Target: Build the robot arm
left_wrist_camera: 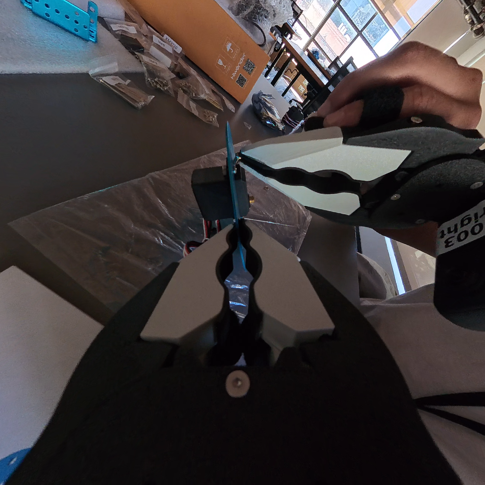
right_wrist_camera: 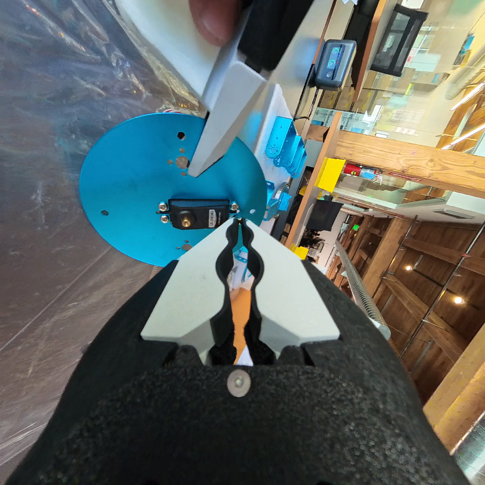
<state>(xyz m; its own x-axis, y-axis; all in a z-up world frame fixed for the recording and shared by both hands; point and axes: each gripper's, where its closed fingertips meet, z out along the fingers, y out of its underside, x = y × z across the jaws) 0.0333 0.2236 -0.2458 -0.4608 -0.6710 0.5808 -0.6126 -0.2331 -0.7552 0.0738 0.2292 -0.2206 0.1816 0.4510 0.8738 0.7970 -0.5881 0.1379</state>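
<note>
Two views show one blue disc held from two sides. In the left wrist view, the left gripper [left_wrist_camera: 239, 225] is pressed together on the edge of the blue disc [left_wrist_camera: 232, 168], which stands edge-on above a clear plastic sheet [left_wrist_camera: 118, 223] on the dark tabletop [left_wrist_camera: 65, 126]. A black servo [left_wrist_camera: 210, 194] passes through the disc. The right gripper [left_wrist_camera: 240, 157], held by a hand [left_wrist_camera: 409, 84], pinches a small screw [left_wrist_camera: 237, 160] at the disc's face. Bagged hardware [left_wrist_camera: 157, 76] and a cardboard box [left_wrist_camera: 199, 36] lie behind.

In the right wrist view, the disc [right_wrist_camera: 126, 189] faces the camera, servo [right_wrist_camera: 196, 214] at its middle. The right gripper [right_wrist_camera: 239, 221] pinches the screw [right_wrist_camera: 240, 219] beside the servo's flange. The left gripper's finger [right_wrist_camera: 223, 131] crosses the disc's upper part. Blue brackets [right_wrist_camera: 286, 149] lie beyond.
</note>
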